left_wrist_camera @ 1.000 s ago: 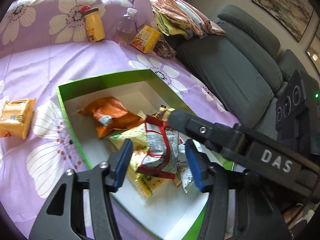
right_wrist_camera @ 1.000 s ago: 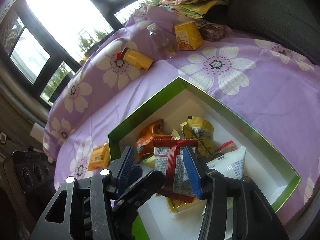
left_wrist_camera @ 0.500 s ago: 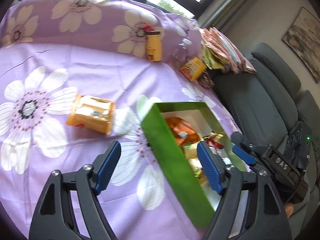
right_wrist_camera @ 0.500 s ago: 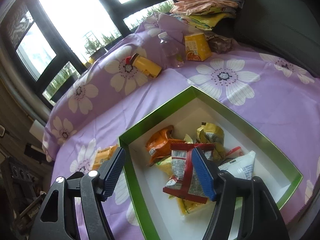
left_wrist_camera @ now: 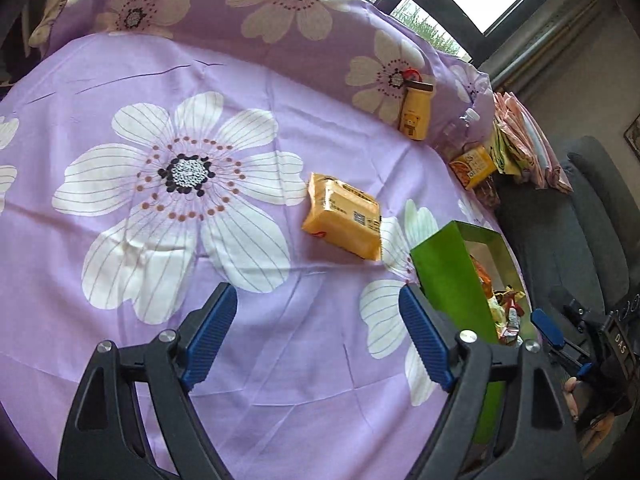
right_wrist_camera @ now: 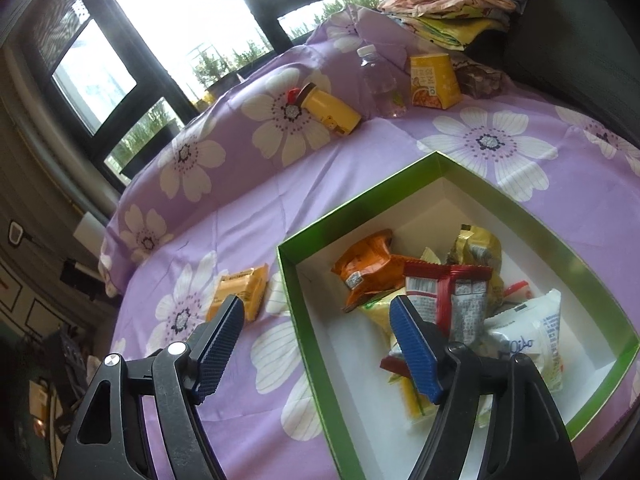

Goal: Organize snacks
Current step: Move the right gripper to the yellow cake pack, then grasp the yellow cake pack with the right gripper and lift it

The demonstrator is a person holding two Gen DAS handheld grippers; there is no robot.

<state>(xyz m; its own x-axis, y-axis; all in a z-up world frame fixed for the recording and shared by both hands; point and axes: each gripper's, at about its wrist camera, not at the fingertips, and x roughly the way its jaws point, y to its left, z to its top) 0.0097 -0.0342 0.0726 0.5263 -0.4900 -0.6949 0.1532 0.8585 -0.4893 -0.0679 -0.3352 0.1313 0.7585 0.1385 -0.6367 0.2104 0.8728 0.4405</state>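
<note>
Lying beside green box [left_wrist_camera: 452,276], orange packet [left_wrist_camera: 344,216] (purple floral cloth [left_wrist_camera: 160,80]), bottles beyond.

Bright black-framed windows [right_wrist_camera: 224,20]; grey sofa [left_wrist_camera: 580,240] alongside.

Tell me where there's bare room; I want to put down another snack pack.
Free: the purple cloth on the big-flower side of the orange pack, and the green box's empty white corner beside the orange bag. Crowded: the box's other end, where packets pile up, and the far edge by the yellow bottle.
</note>
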